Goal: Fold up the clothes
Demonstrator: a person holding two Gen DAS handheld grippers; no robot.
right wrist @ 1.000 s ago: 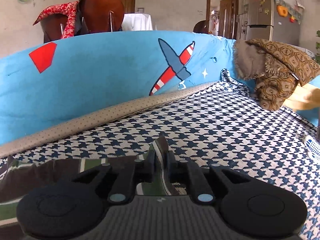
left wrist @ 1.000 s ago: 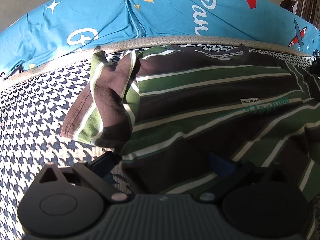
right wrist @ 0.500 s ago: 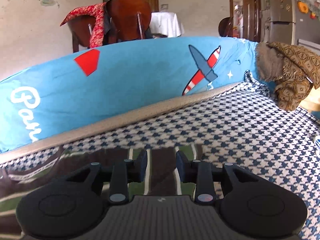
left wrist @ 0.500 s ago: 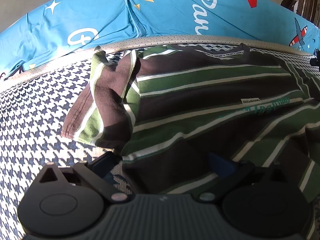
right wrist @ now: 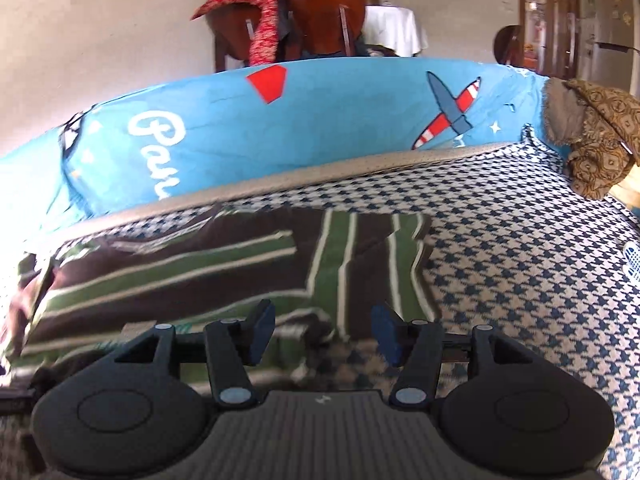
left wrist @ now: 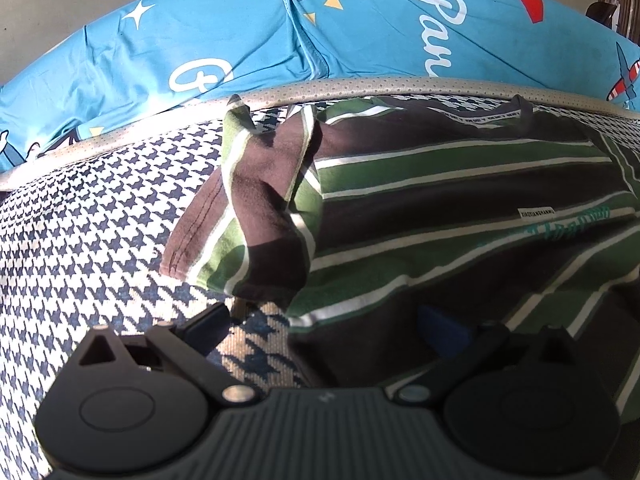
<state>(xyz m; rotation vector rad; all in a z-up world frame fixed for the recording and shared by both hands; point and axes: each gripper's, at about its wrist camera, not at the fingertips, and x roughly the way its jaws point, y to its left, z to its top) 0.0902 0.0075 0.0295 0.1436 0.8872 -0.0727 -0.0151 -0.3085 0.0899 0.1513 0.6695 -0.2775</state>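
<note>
One striped shirt [left wrist: 460, 184] on one bed [left wrist: 100, 216]; two grippers, left [left wrist: 324, 324] and right [right wrist: 323, 332], both spread wide.

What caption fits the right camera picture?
Open right gripper above a striped shirt lying on a checked sofa.

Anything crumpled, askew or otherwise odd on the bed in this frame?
Only the striped shirt: its sleeve lies bunched and twisted over itself instead of flat, and the hem near the left gripper is rumpled. The houndstooth cover looks smooth. Nothing is damaged or spilled.
</note>
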